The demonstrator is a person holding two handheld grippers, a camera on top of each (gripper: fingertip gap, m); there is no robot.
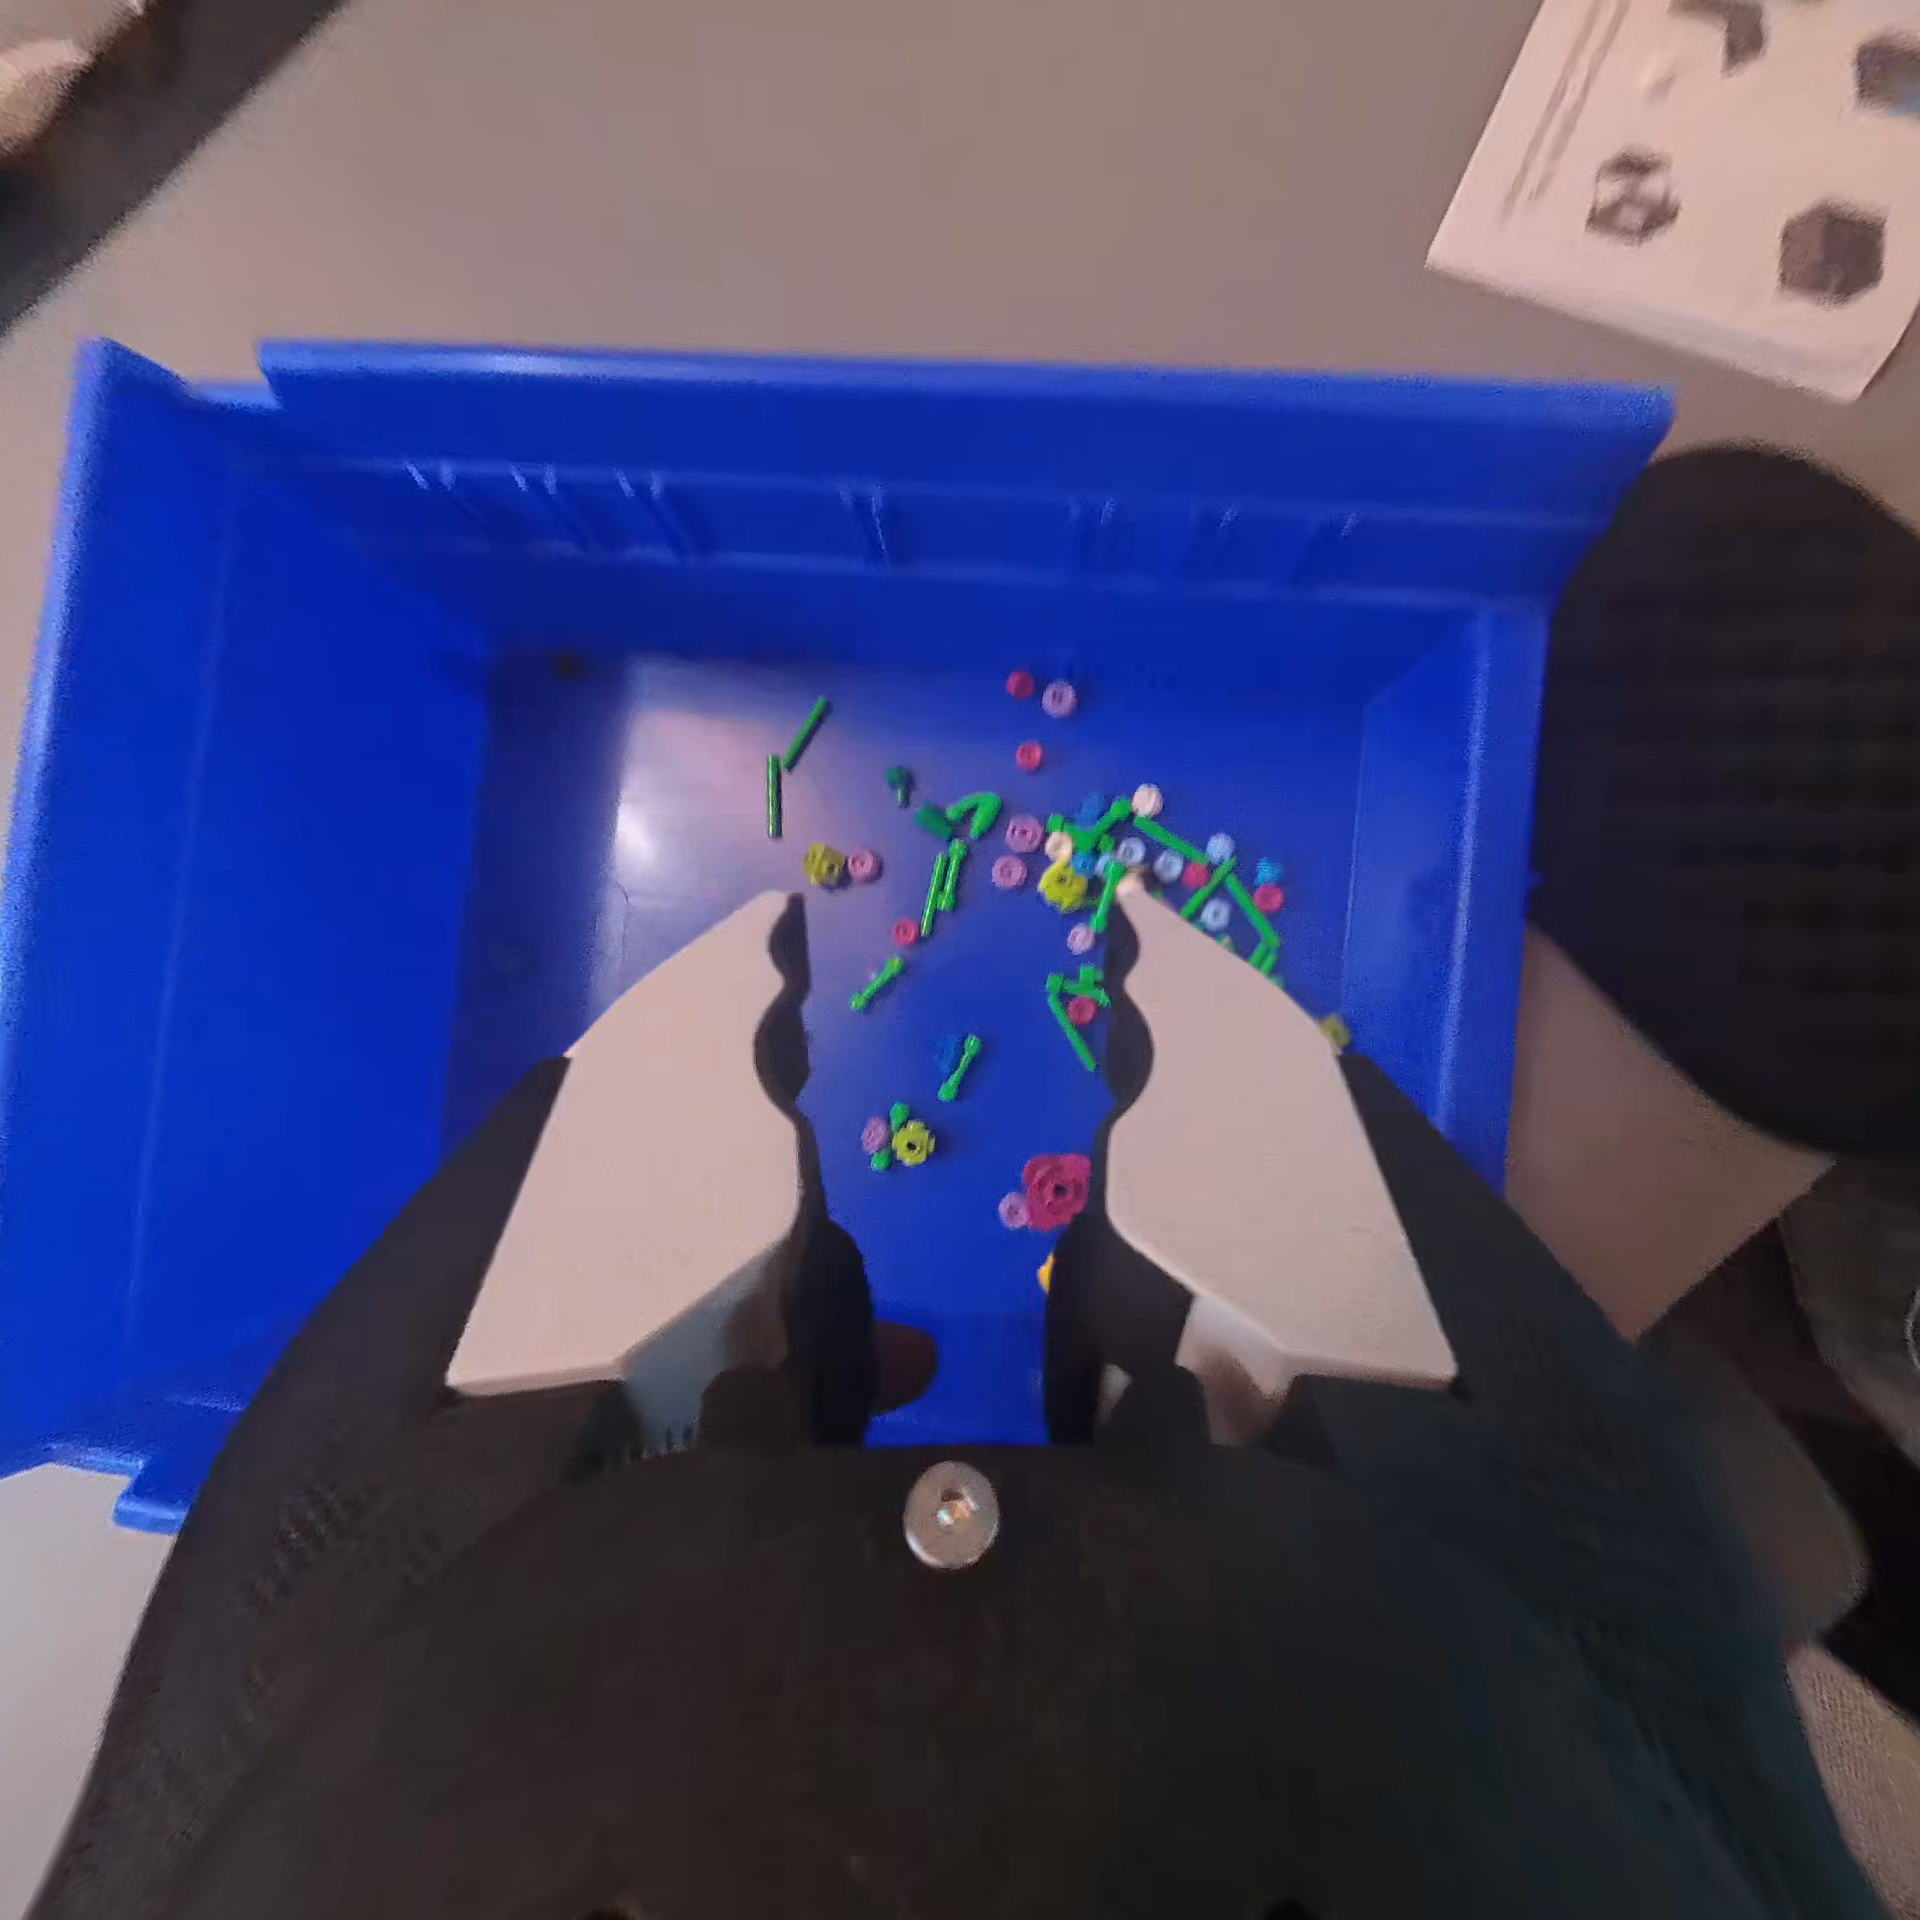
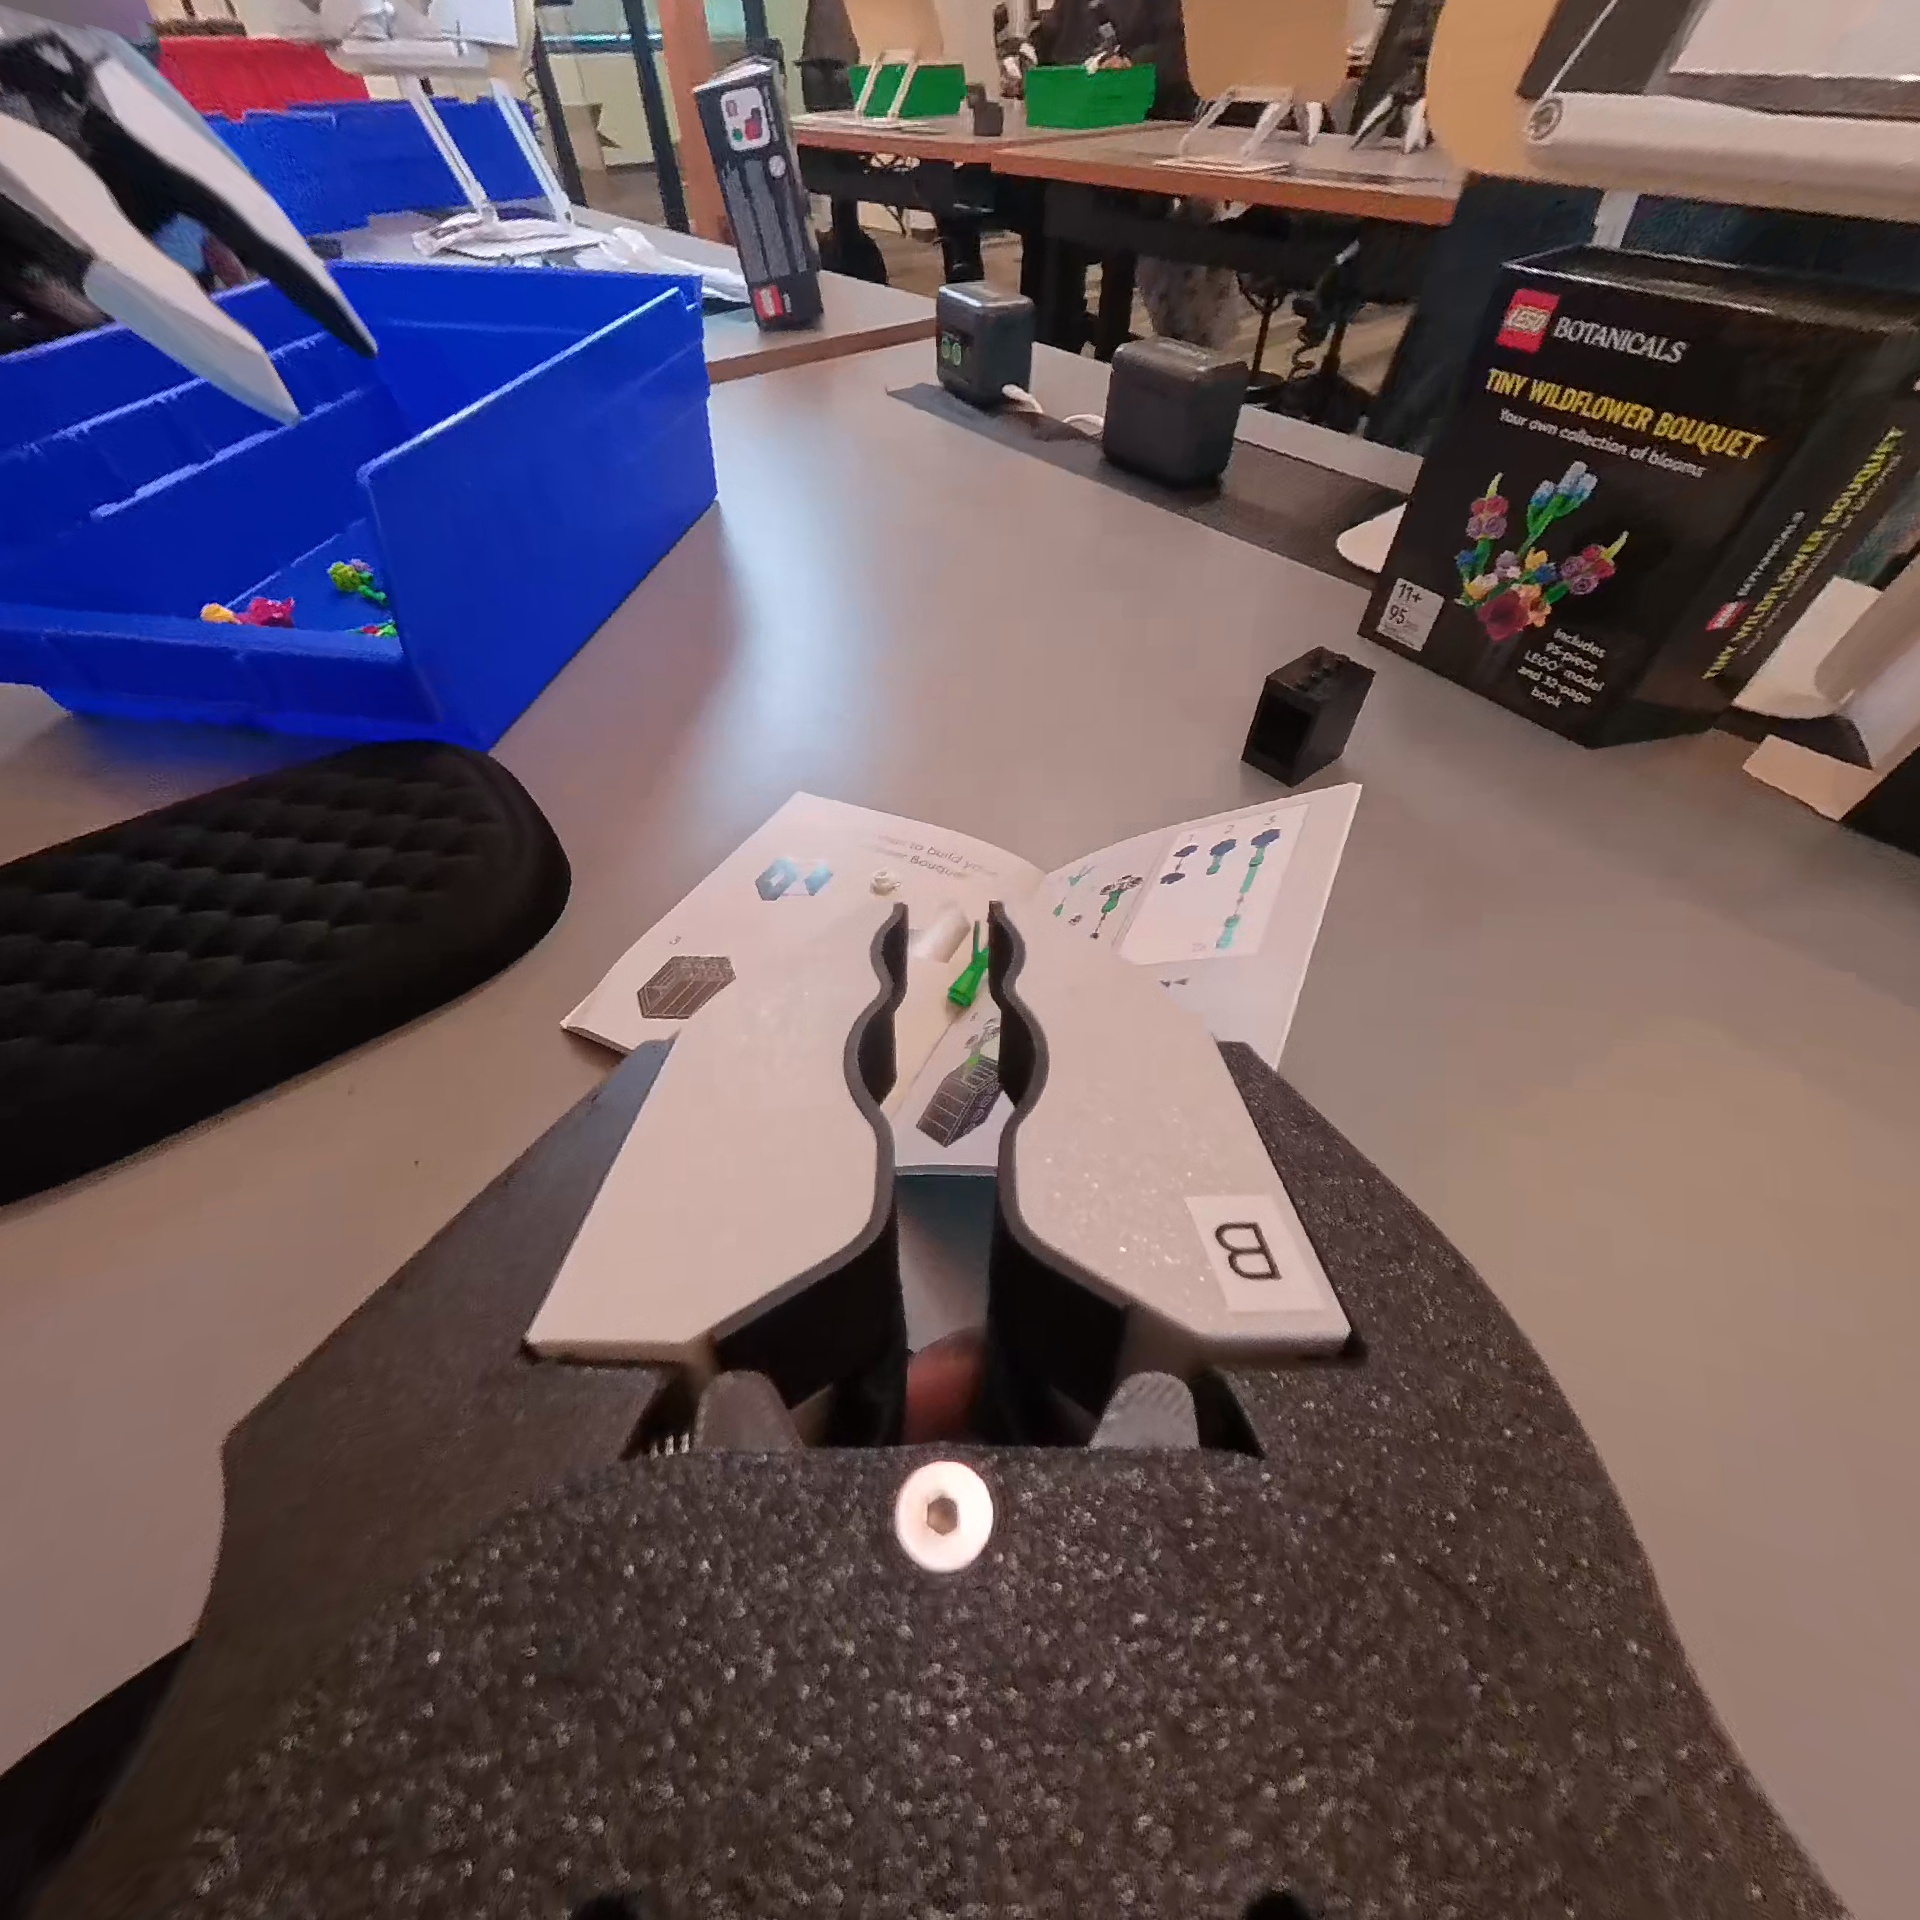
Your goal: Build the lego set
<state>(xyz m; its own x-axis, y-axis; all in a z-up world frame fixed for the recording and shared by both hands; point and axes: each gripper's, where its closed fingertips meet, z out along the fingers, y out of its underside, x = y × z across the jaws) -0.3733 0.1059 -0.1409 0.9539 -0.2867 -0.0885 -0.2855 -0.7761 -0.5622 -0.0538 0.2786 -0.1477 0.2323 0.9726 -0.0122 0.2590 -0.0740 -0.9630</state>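
Observation:
A blue bin (image 1: 312,831) holds several loose lego pieces: green stems (image 1: 940,894), small pink and lilac studs, yellow flowers (image 1: 912,1141) and a large pink flower (image 1: 1055,1190). My left gripper (image 1: 958,899) hangs open and empty over the bin. It also shows in the right wrist view (image 2: 327,379), above the bin (image 2: 540,540). My right gripper (image 2: 945,914) is nearly closed on a small green stem piece (image 2: 966,977), with something pale beside it between the tips. It hovers just above the open instruction booklet (image 2: 1195,914).
A black padded rest (image 2: 239,935) lies between the bin and the booklet. A small black lego cube (image 2: 1304,722) stands beyond the booklet. The black set box (image 2: 1621,499) stands at the right. Grey cubes on a dark mat (image 2: 1174,410) sit farther back. Left tips to right tips: about 35 cm. My left tips are about 40 cm from the small black lego cube (image 2: 1304,722), my right tips only 20 cm.

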